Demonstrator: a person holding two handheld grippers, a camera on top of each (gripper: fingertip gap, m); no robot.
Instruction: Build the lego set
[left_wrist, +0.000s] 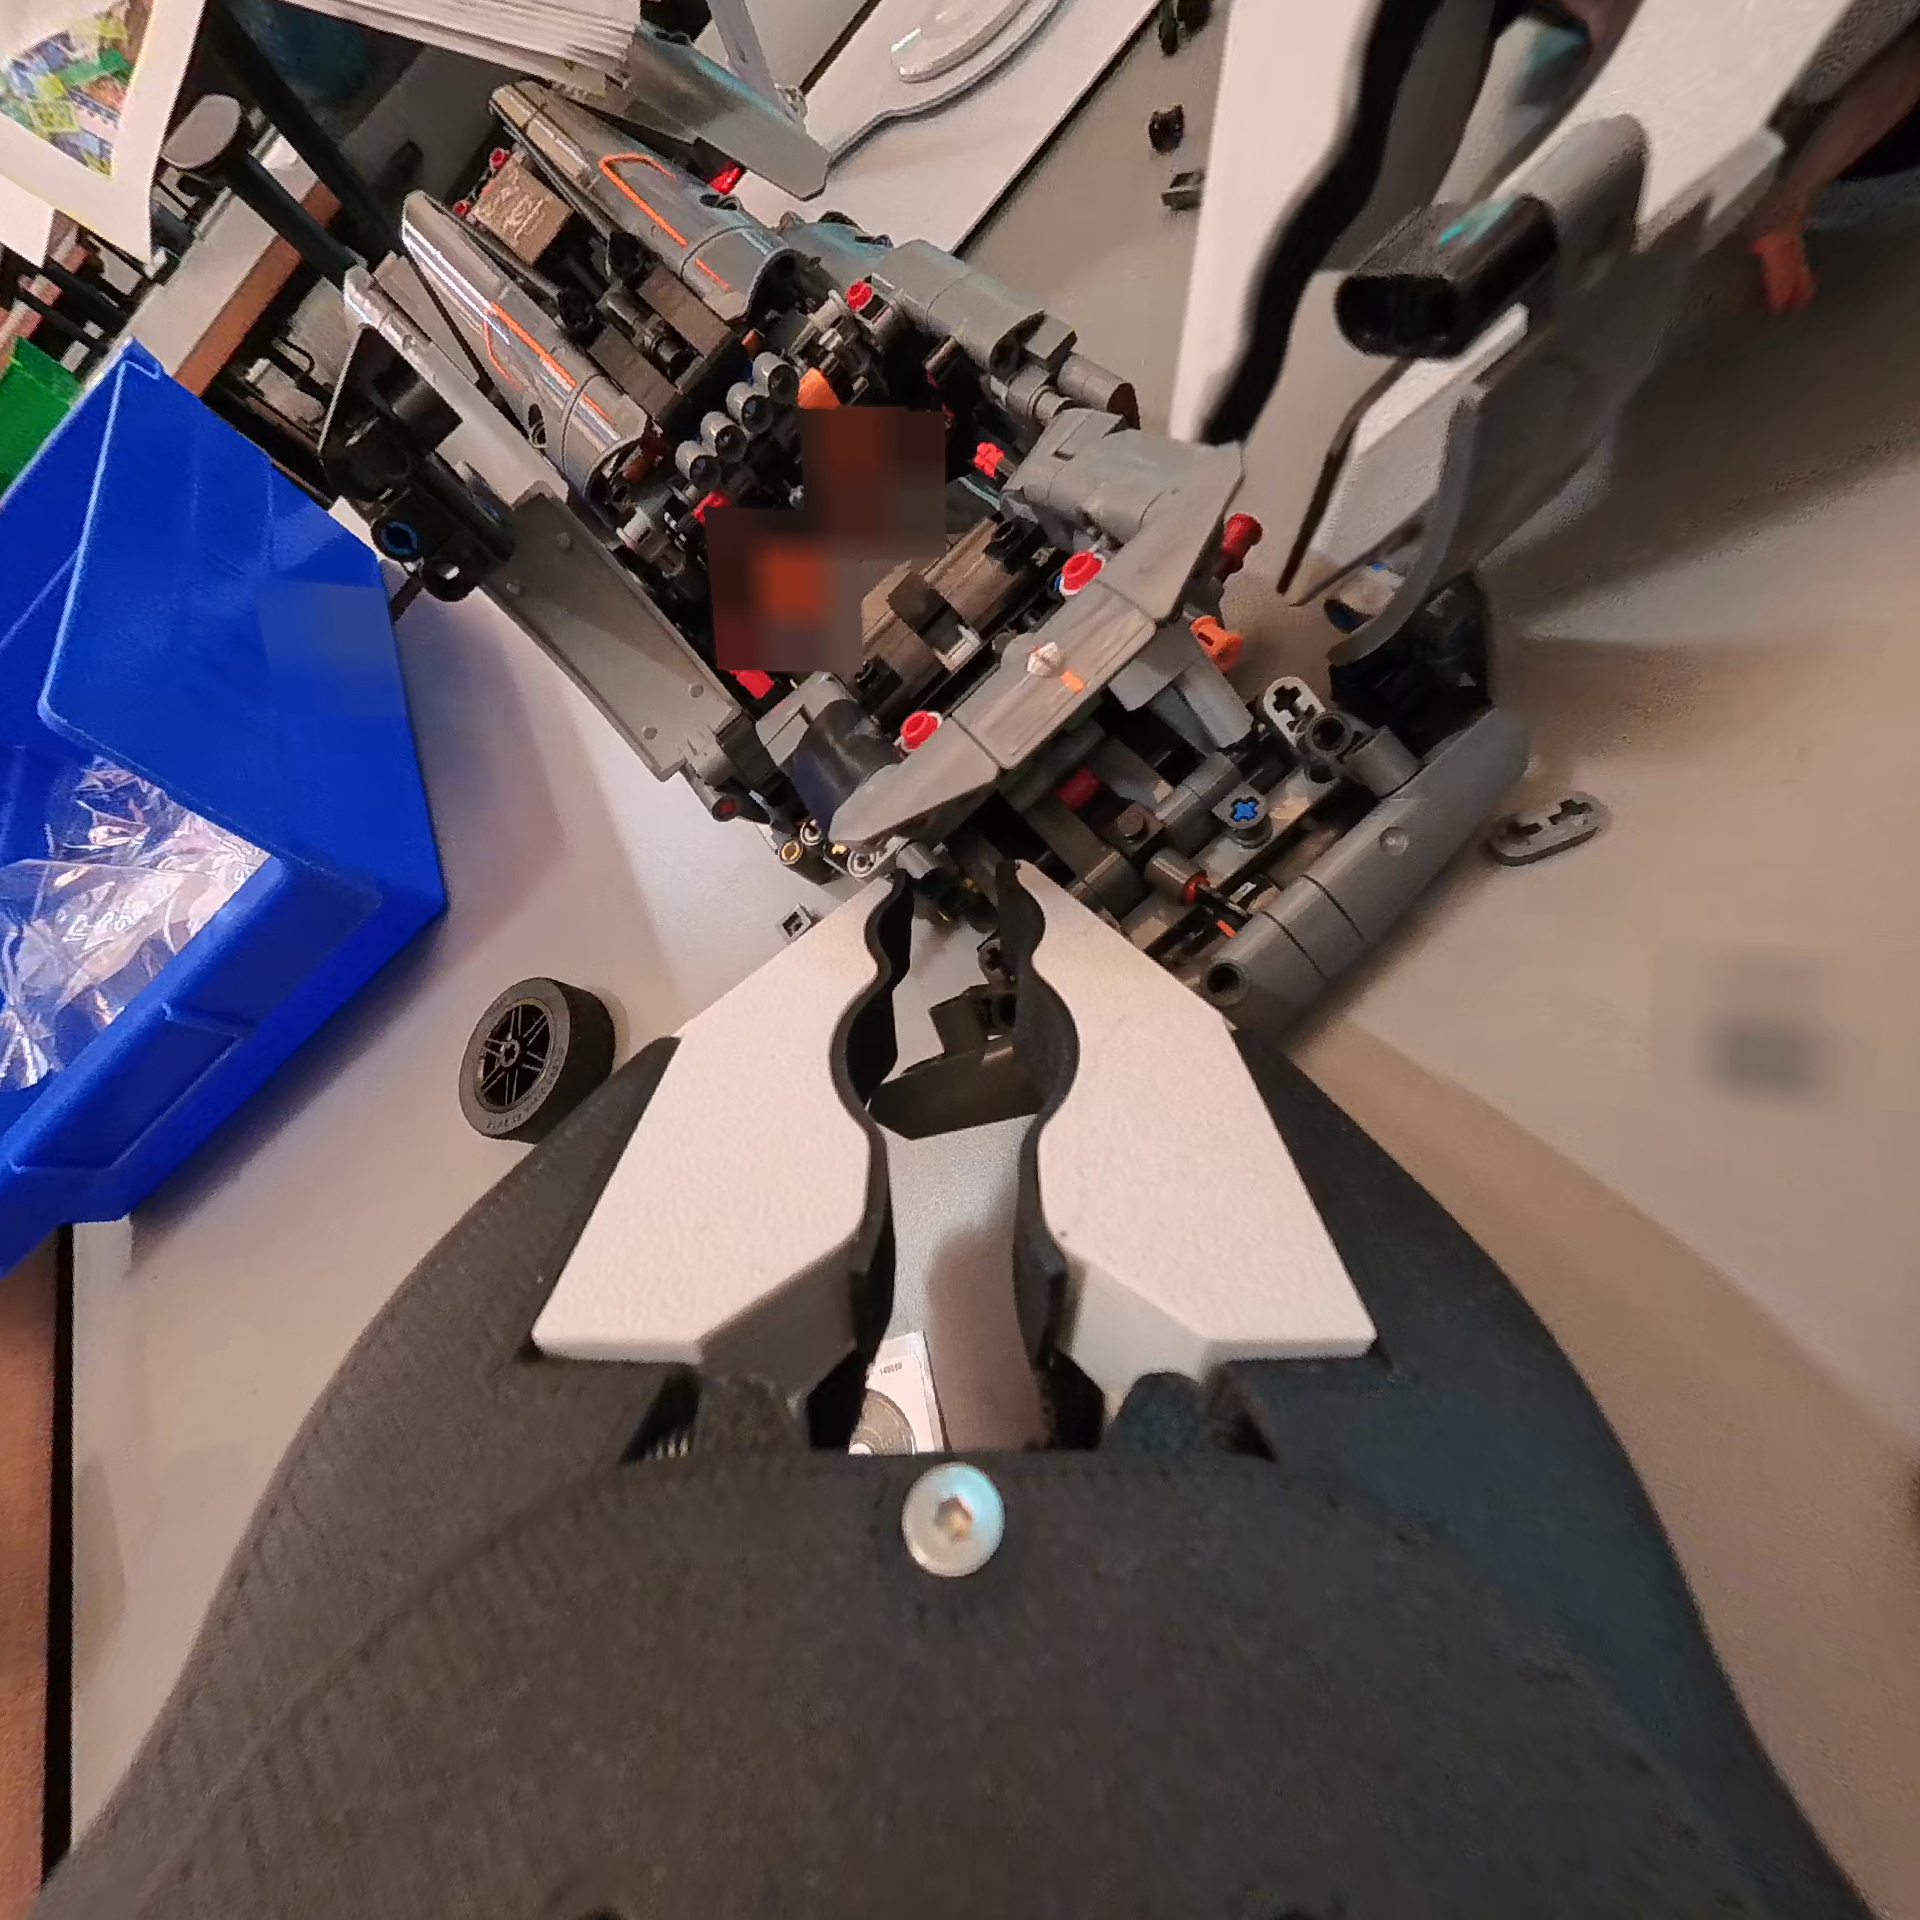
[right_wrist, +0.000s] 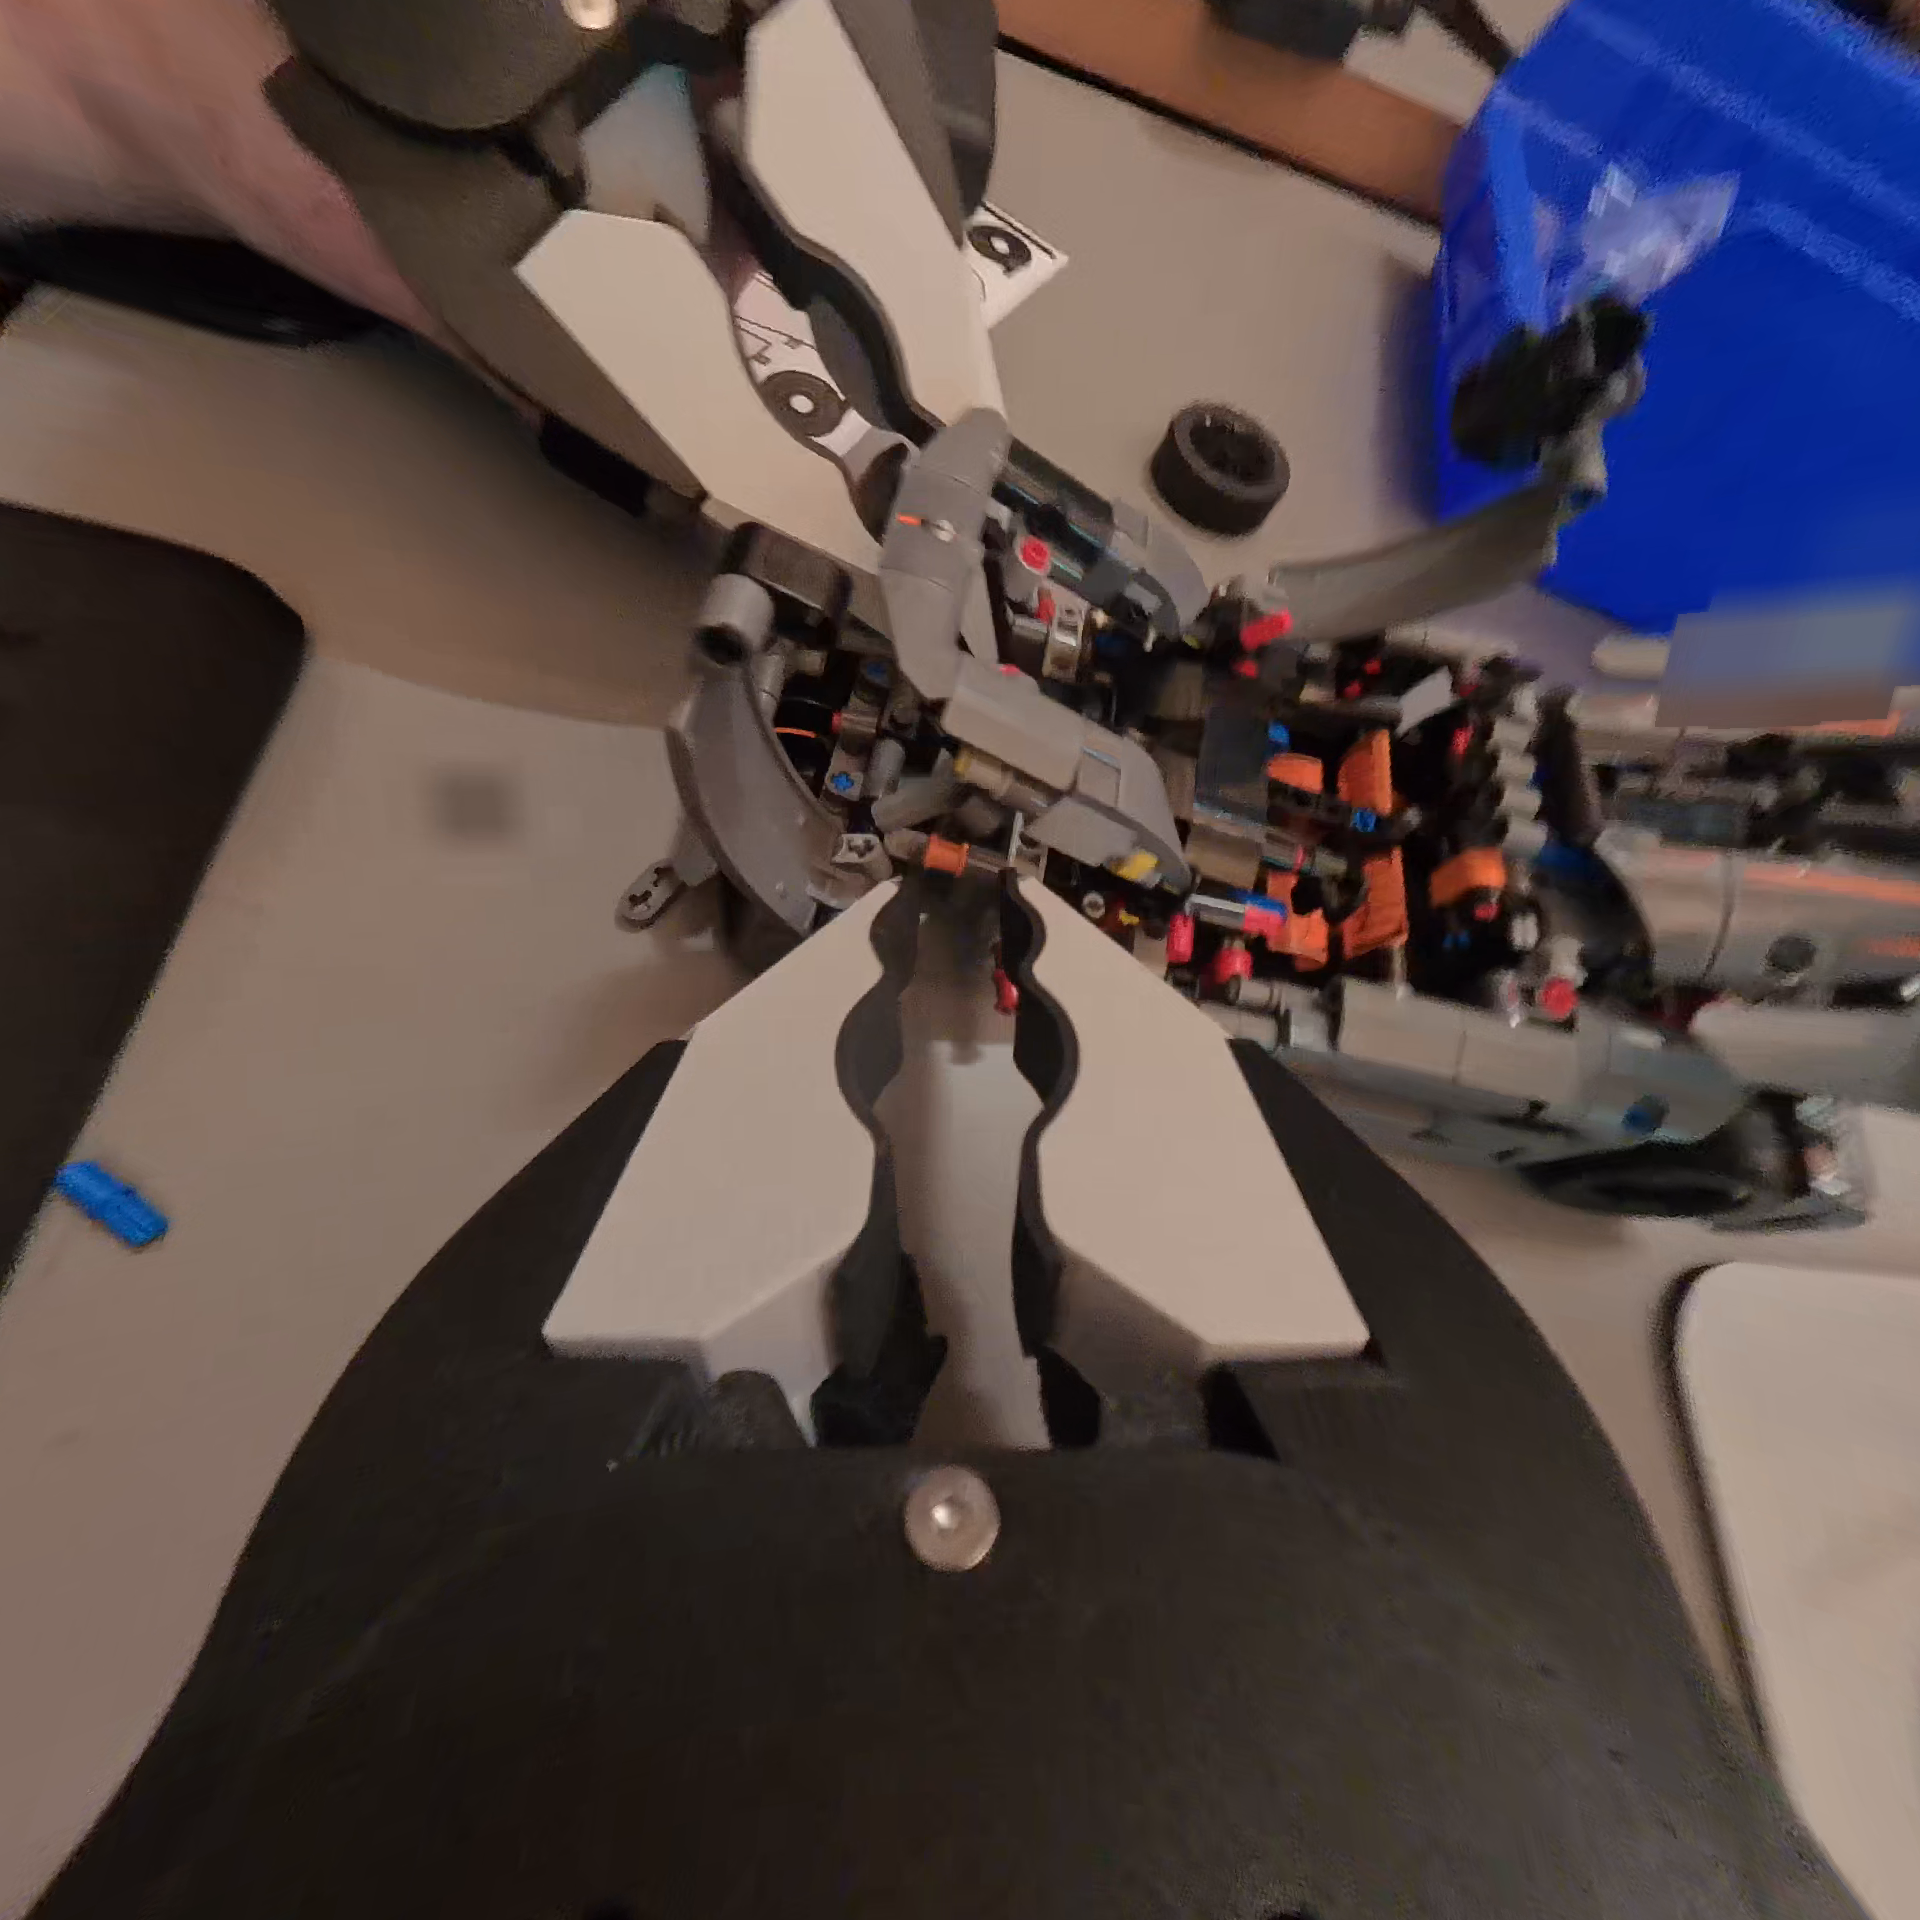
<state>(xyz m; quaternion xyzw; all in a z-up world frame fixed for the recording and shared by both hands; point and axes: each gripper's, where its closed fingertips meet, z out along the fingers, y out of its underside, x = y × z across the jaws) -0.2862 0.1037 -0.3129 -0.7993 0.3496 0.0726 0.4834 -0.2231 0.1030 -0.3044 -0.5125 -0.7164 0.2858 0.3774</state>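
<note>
Left gripper (left_wrist: 951, 894) fills the near frame, fingers narrowed with a slim gap between the tips, nosed against the front edge of the lego car (left_wrist: 790, 499); whether they actually pinch a part there I cannot tell. Judged purpose: bracing the model from the front. Black wheel (left_wrist: 535, 1060) lies loose on the table (left_wrist: 1558, 1091) just left of the gripper, blue bin (left_wrist: 208, 790) with clear bags beyond it. Small grey beam (left_wrist: 1548, 826) rests beside the car's right flank

Right gripper (right_wrist: 956, 888) likewise has fingers nearly together, tips at an orange pin on the car's side; grip unconfirmed. Motion blur suggests it is working, probably seating or steadying a piece

Only the left view shows the car's long rear body with orange striping. Only the right view shows the orange interior and a stray blue pin (right_wrist: 109, 1202) on the table
</note>
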